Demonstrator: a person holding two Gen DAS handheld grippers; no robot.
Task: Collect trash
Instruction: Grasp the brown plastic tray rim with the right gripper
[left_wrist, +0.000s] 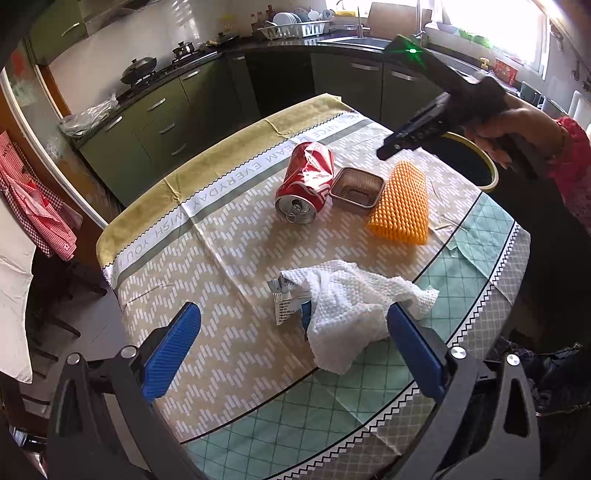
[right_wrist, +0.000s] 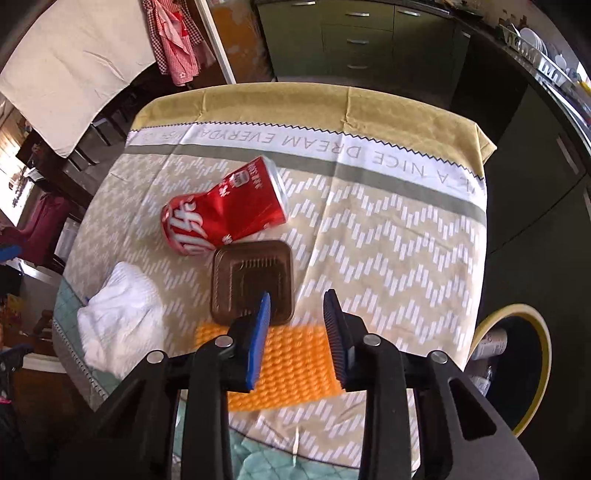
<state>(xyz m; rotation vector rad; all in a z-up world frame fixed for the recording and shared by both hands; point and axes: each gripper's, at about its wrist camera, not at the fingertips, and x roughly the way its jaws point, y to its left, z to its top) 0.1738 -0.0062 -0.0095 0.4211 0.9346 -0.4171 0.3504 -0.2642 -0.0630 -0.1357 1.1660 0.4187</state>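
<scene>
A crushed red can (left_wrist: 306, 182) (right_wrist: 224, 210) lies on its side on the table. A small brown plastic tray (left_wrist: 357, 187) (right_wrist: 253, 280) sits beside it. An orange foam net (left_wrist: 402, 203) (right_wrist: 288, 365) lies next to the tray. A crumpled white tissue (left_wrist: 351, 310) (right_wrist: 118, 317) lies near a silver wrapper (left_wrist: 286, 299). My left gripper (left_wrist: 293, 317) is open above the tissue and wrapper. My right gripper (right_wrist: 297, 299) is open and empty, above the foam net and the tray's near edge; it also shows in the left wrist view (left_wrist: 391, 146).
A yellow-rimmed bin (right_wrist: 517, 365) (left_wrist: 476, 162) with trash inside stands beside the table's right edge. The patterned tablecloth (left_wrist: 229, 236) covers the round table. Green kitchen cabinets (left_wrist: 155, 122) and a counter stand behind. Chairs and hanging cloth stand at the left.
</scene>
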